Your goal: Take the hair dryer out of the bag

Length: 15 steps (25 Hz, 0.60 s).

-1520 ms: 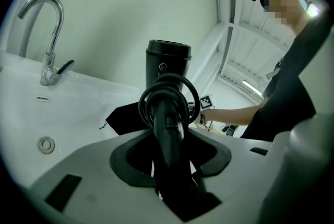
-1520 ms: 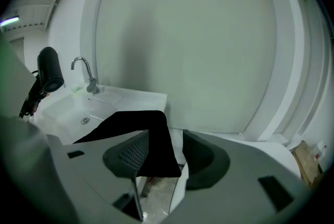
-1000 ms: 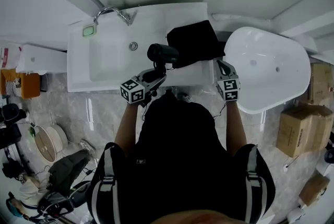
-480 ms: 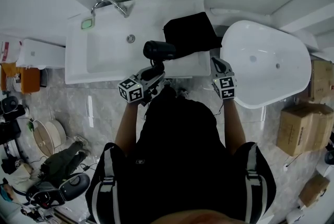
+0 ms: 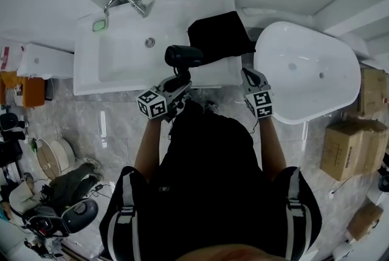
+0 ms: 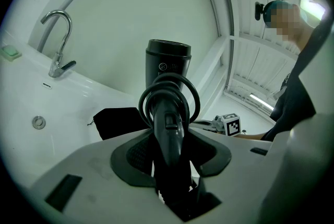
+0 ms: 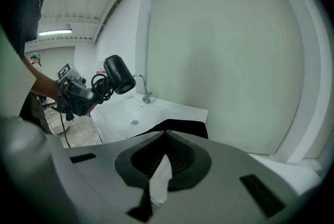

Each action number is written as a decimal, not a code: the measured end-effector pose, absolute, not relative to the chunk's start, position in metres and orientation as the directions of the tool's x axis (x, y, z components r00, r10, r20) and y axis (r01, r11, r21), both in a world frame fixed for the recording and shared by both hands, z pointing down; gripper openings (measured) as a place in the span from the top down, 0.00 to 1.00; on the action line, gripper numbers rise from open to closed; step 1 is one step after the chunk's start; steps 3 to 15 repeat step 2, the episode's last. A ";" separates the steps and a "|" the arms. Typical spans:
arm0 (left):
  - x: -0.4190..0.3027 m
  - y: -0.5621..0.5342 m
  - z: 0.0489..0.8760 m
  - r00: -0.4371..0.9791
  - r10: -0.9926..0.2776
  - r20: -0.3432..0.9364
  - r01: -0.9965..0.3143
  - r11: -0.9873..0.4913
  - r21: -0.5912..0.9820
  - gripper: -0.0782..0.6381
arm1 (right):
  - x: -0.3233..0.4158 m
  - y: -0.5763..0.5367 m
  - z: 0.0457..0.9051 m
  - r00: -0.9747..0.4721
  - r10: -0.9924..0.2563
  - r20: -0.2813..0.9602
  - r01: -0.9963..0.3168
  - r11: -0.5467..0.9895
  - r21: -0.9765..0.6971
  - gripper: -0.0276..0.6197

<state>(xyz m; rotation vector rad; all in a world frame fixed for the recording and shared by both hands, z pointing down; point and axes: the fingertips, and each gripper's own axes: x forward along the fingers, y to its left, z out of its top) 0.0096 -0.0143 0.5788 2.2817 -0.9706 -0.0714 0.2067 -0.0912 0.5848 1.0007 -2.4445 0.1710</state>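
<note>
The black hair dryer (image 5: pixel 184 56) is out of the bag, near the centre of the head view. Its handle is clamped in my left gripper (image 6: pixel 168 163), barrel up, cord looped round the handle. The black bag (image 5: pixel 219 38) lies flat just to its upper right.

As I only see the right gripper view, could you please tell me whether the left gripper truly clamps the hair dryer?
Observer: Yes, the left gripper clamps the hair dryer by its handle, just below the coiled cord.
Operator: Thank you; what lies to the right of the bag?
Observer: In the head view, a white bathtub stands right beside the sink, past the bag.
</note>
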 end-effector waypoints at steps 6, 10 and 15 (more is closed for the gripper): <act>0.010 -0.014 0.578 0.723 -0.665 0.186 -0.624 -0.515 0.588 0.66 | 0.207 -0.089 0.585 -0.612 -0.619 0.492 -0.681 0.729 0.070 0.86; 0.010 -0.014 0.578 0.723 -0.665 0.186 -0.624 -0.515 0.588 0.66 | 0.207 -0.089 0.585 -0.612 -0.619 0.492 -0.681 0.729 0.070 0.86; 0.010 -0.014 0.578 0.723 -0.665 0.186 -0.624 -0.515 0.588 0.66 | 0.207 -0.089 0.585 -0.612 -0.619 0.492 -0.681 0.729 0.070 0.86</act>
